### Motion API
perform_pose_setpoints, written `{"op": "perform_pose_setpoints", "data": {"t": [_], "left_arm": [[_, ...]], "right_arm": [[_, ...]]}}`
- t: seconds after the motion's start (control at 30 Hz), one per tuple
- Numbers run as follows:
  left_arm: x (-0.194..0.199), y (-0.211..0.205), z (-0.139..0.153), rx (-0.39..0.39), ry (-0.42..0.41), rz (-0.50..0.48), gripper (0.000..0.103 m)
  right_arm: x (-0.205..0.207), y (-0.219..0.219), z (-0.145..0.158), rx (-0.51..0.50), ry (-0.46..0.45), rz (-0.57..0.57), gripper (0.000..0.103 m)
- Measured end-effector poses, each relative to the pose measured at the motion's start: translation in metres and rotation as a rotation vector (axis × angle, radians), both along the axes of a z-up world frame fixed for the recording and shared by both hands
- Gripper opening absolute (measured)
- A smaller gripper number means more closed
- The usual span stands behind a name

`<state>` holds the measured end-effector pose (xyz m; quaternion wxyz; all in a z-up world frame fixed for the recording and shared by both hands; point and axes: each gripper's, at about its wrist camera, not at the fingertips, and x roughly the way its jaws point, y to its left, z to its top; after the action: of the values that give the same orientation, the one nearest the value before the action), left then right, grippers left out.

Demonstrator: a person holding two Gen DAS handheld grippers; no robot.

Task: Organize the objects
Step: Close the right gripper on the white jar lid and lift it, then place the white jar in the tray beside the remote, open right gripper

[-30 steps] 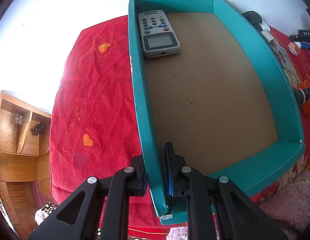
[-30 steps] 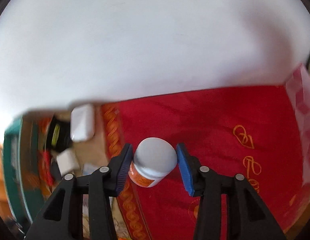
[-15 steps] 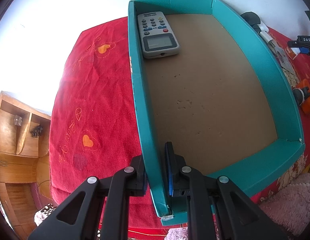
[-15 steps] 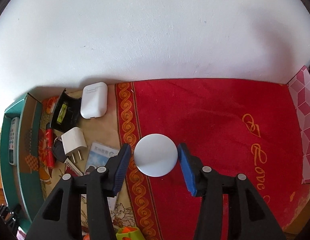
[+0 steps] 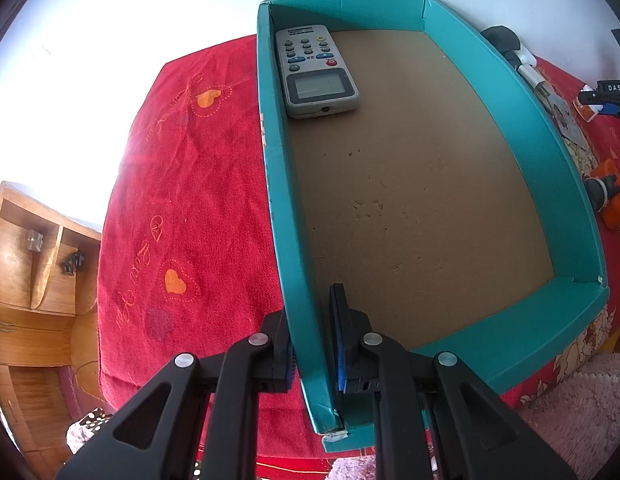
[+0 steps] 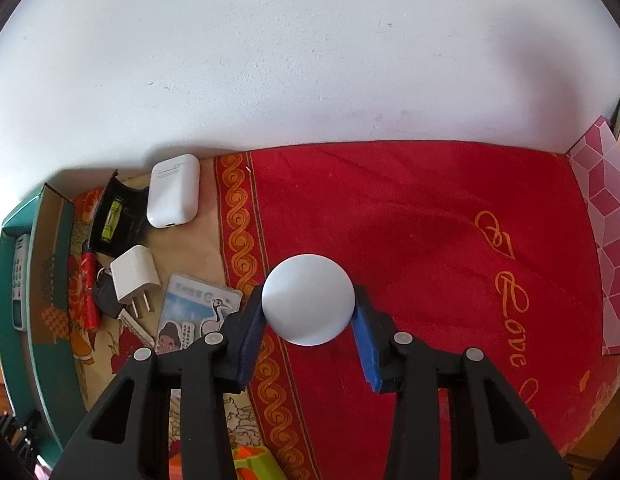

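Note:
A teal box [image 5: 558,152] with a brown floor lies on the red cloth. A grey remote [image 5: 316,72] lies in its far left corner. My left gripper [image 5: 314,344] is shut on the box's left wall near the front corner. My right gripper [image 6: 308,320] is shut on a white-capped bottle [image 6: 308,299], held above the red cloth; I see only its round cap. The box [image 6: 38,336] and remote [image 6: 20,280] show at the left of the right wrist view.
Right of the box lie a white earbud case [image 6: 173,191], a black level case [image 6: 116,216], a white charger plug [image 6: 134,274], keys, a picture card [image 6: 194,312] and an orange item [image 5: 612,196]. A white wall stands behind. A wooden cabinet [image 5: 26,280] stands left.
My right gripper has lifted and tilted the bottle so only its cap faces the camera, and the view has swung to show the items by the box. The left gripper has held still.

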<state>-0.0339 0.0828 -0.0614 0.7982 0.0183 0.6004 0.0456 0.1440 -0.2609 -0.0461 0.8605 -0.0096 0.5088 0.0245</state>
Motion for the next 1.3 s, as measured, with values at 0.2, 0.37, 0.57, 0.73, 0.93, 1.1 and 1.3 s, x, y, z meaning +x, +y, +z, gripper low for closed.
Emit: {"op": "perform_pose_setpoints", "data": {"t": [0.2, 0.37, 0.57, 0.73, 0.93, 1.1, 1.3], "left_arm": [[0.002, 0.0, 0.0, 0.001, 0.003, -0.006, 0.011], [0.003, 0.0, 0.0, 0.0, 0.003, -0.01, 0.011], [0.001, 0.0, 0.0, -0.006, -0.001, -0.003, 0.011], [0.002, 0.002, 0.0, -0.009, 0.003, -0.003, 0.011], [0.005, 0.001, -0.002, -0.005, 0.014, -0.015, 0.011], [0.006, 0.003, -0.002, -0.011, 0.012, -0.014, 0.011], [0.003, 0.005, -0.002, -0.02, 0.009, -0.018, 0.011]], "right_arm": [[-0.02, 0.013, 0.02, 0.012, -0.031, 0.048, 0.042], [-0.042, 0.046, 0.05, 0.031, -0.072, 0.164, 0.042], [-0.053, 0.115, 0.057, 0.06, -0.076, 0.313, 0.042], [-0.06, 0.18, 0.056, 0.072, -0.052, 0.417, 0.042], [-0.052, 0.257, 0.035, 0.039, -0.029, 0.522, 0.042], [-0.038, 0.295, 0.016, -0.012, -0.002, 0.538, 0.042], [-0.018, 0.318, -0.006, -0.057, 0.022, 0.52, 0.042]]}}
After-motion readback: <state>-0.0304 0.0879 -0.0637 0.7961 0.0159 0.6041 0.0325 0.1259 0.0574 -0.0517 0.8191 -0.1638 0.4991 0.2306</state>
